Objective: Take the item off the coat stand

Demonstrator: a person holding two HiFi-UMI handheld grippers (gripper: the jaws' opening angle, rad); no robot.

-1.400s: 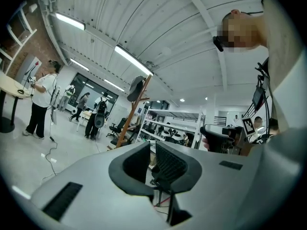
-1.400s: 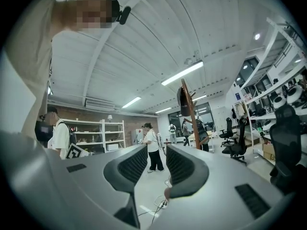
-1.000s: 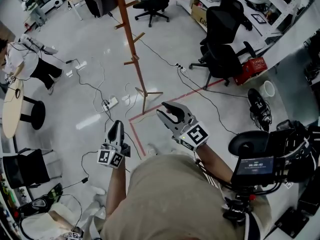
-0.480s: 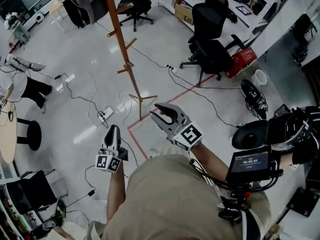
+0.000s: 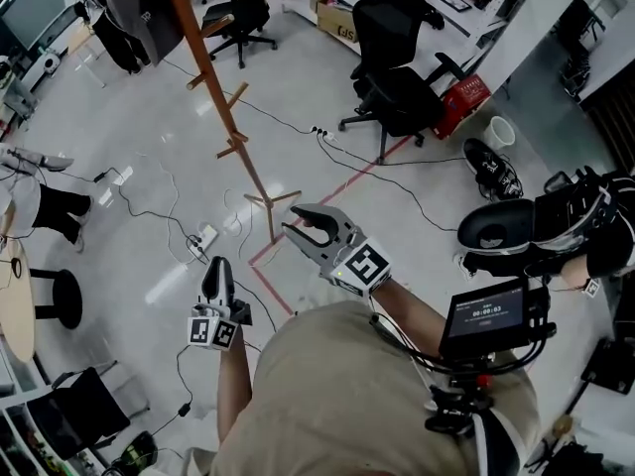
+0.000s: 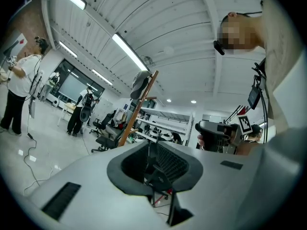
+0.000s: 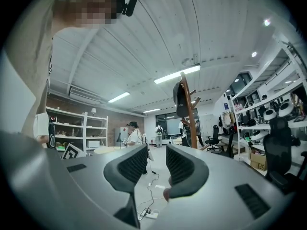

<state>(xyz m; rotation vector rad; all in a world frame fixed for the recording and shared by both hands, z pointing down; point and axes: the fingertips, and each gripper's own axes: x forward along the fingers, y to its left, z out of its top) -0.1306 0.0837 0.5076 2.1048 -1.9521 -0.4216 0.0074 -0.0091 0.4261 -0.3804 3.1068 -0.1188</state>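
Left claw [image 5: 215, 266] opening, right claw [image 5: 300, 222] apart, both empty because your dark grey garment [image 5: 134, 13] hangs well off atop the tall brown wooden coat stand [image 5: 212, 67].

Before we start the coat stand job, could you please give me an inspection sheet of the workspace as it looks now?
Surface: glossy grey floor, marked with red tape.
Job's things: wooden coat stand upright; dark garment hanging near its top, not yet taken.
Clutter: red box, white bucket and dark shoes beside the chairs.
Grippers: left gripper opening, gap narrow, nothing between its jaws; right gripper open and empty; both well short of the stand.
Cables: loose cables trail across the floor to a power strip near the stand's foot.
Surroundings: office chairs; another person at the left.
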